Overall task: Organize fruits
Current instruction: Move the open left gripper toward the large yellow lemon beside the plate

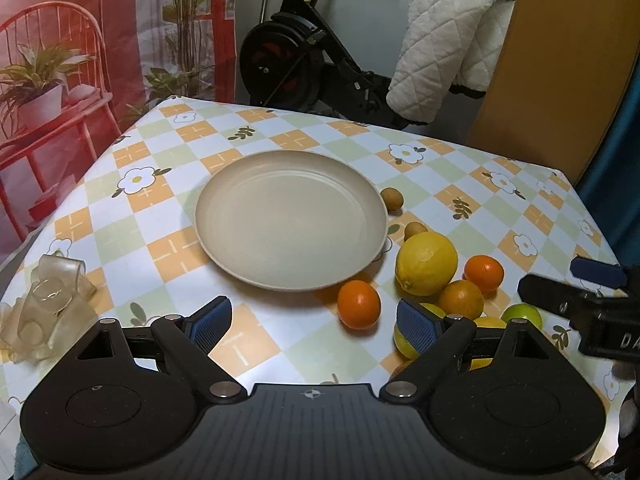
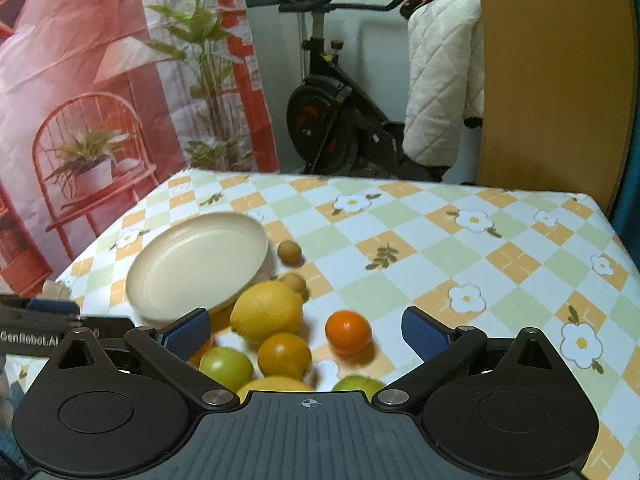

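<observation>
Both pairs of blue-padded fingers stand wide apart with nothing pressed between them. From the left wrist view, the left gripper (image 1: 310,326) hangs over the checkered tablecloth (image 1: 132,236) at the lower middle of the frame, its right pad (image 1: 418,326) in front of a yellow-green fruit. Just above it the beige plate (image 1: 291,218) sits empty in the centre. To the plate's lower right lies a cluster of fruit: a large lemon (image 1: 426,263), an orange (image 1: 358,304) just below the plate's rim, two more oranges beside the lemon, a green lime (image 1: 522,316), and two small brown fruits (image 1: 392,199) near the plate's right edge. The other gripper's finger shows at the right edge. Clear crumpled plastic (image 1: 44,312) lies at the lower left.

From the right wrist view, the right gripper (image 2: 308,336) spreads over the fruit pile at the lower middle: lemon (image 2: 267,311), an orange (image 2: 348,333), another orange and limes between its pads, none touched. An exercise bike (image 2: 340,120) stands behind the table
</observation>
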The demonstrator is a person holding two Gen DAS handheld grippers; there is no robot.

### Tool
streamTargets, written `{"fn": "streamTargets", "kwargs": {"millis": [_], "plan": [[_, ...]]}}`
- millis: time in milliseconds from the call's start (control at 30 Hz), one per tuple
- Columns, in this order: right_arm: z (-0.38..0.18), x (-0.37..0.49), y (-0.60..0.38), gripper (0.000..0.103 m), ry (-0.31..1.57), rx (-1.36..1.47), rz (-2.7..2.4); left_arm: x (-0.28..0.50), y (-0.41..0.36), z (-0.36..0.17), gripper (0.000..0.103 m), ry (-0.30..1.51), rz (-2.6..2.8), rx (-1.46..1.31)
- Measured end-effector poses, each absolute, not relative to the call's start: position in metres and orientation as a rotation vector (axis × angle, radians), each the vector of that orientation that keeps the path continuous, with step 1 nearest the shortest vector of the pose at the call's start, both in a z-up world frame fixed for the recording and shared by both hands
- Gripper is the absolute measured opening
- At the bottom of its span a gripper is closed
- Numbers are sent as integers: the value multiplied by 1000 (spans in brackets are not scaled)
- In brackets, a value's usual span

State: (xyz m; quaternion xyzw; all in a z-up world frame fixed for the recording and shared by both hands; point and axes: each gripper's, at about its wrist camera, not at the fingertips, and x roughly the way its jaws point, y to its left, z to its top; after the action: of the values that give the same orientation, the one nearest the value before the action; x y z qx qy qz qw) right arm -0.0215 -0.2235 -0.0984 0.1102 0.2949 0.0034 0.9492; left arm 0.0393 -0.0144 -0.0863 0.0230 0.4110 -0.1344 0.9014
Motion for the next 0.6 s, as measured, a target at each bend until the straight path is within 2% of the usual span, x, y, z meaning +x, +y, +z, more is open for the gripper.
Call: {"fn": "streamTargets", "kwargs": {"millis": [133, 267, 600], "plan": [[-102, -29, -222, 96, 611, 184, 47, 38, -19, -86, 91, 856, -287, 52], [-105, -36, -219, 86, 612, 136, 97, 38, -23, -88, 91, 884, -308, 52], [-113, -42, -219, 86, 625, 114, 126, 34, -32, -91, 92, 897, -309, 84]]}}
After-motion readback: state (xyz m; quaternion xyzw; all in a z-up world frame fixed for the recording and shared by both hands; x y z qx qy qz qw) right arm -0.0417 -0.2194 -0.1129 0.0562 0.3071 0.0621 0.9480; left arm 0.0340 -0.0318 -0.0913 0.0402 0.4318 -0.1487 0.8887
